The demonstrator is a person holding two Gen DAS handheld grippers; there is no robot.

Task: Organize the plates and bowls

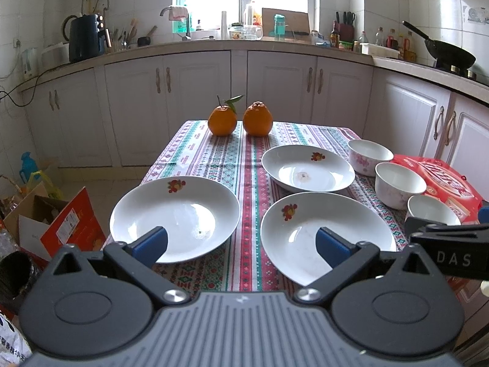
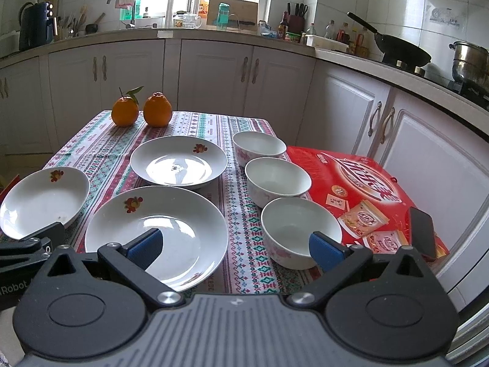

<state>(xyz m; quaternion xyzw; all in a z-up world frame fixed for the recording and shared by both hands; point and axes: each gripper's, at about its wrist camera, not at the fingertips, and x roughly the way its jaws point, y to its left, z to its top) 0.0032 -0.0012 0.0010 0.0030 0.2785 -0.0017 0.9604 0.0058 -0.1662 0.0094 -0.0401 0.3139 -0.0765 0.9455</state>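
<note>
Three white plates with a fruit print lie on the patterned tablecloth (image 1: 244,165): a near left plate (image 1: 174,217), a near middle plate (image 1: 327,235) and a far plate (image 1: 307,168). Three white bowls stand in a row at the right: far bowl (image 1: 369,154), middle bowl (image 1: 398,183), near bowl (image 1: 432,211). My left gripper (image 1: 241,243) is open and empty, above the near table edge between the two near plates. My right gripper (image 2: 235,246) is open and empty, between the near middle plate (image 2: 156,235) and the near bowl (image 2: 299,229).
Two oranges (image 1: 240,119) sit at the table's far edge. A red box (image 2: 360,189) lies at the right with a dark phone (image 2: 423,232) on it. Cardboard boxes (image 1: 45,223) stand on the floor at the left. Kitchen cabinets and counter run behind.
</note>
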